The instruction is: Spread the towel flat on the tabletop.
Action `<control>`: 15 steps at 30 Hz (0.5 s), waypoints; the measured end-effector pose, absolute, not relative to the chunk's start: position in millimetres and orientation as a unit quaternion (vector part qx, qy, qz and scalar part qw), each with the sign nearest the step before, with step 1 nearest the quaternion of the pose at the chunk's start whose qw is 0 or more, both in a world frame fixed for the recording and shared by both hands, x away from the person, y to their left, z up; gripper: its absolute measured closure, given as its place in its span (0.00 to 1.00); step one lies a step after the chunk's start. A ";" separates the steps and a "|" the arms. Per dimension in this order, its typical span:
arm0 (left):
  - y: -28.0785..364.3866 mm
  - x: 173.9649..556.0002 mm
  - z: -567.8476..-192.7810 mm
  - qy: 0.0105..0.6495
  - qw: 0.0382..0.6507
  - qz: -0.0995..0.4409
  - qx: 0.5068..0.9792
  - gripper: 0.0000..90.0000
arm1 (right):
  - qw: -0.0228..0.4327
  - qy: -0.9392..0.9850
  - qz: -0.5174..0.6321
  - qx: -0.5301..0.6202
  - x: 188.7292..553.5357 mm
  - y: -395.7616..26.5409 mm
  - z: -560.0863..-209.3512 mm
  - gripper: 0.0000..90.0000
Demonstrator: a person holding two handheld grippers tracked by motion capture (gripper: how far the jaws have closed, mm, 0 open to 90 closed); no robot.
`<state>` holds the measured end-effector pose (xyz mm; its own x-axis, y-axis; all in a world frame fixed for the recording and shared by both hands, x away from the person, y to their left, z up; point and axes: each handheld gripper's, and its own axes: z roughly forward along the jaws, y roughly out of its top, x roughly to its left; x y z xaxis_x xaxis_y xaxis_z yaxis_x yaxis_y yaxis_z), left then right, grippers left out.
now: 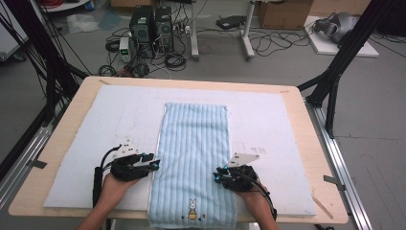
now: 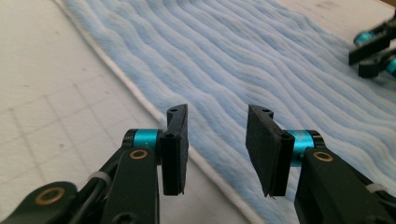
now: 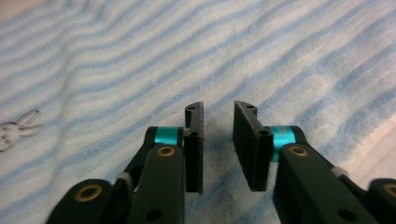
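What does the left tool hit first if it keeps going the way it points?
Most likely the towel: the left tool is open over its white-edged side, aimed across the blue ribbed cloth. The right tool lies farther along, though depth is unclear.

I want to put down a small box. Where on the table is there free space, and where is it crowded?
Free patches: the white mat right of the blue towel, the mat left of it, and the strip between the towel's far end and the table edge. Crowded: the near towel edges, where the left gripper and right gripper sit.
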<state>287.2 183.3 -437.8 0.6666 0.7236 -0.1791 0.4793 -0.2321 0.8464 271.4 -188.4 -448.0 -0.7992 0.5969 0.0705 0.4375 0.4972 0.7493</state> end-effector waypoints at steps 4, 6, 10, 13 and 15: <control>188.2 295.7 -435.4 0.399 0.485 0.129 0.767 0.65 | 0.078 0.871 0.394 0.284 268.8 -188.2 -445.6 0.96; 188.9 298.2 -434.6 0.403 0.488 0.129 0.763 0.65 | 0.063 0.877 0.391 0.271 266.5 -190.2 -444.8 0.97; 189.9 303.1 -433.2 0.408 0.489 0.132 0.760 0.65 | 0.029 0.883 0.395 0.252 260.7 -195.8 -444.3 0.96; 189.8 309.1 -432.5 0.412 0.490 0.132 0.756 0.64 | 0.021 0.882 0.401 0.249 262.2 -198.5 -444.2 0.88; 188.9 314.3 -431.6 0.415 0.490 0.135 0.754 0.63 | 0.024 0.871 0.420 0.254 265.7 -201.8 -442.1 0.82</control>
<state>314.3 188.9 -431.6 0.6187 0.7586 -0.2040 0.4944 -0.1743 0.8516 265.7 -201.8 -442.1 -0.8701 0.4622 0.1712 0.4220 0.5192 0.7432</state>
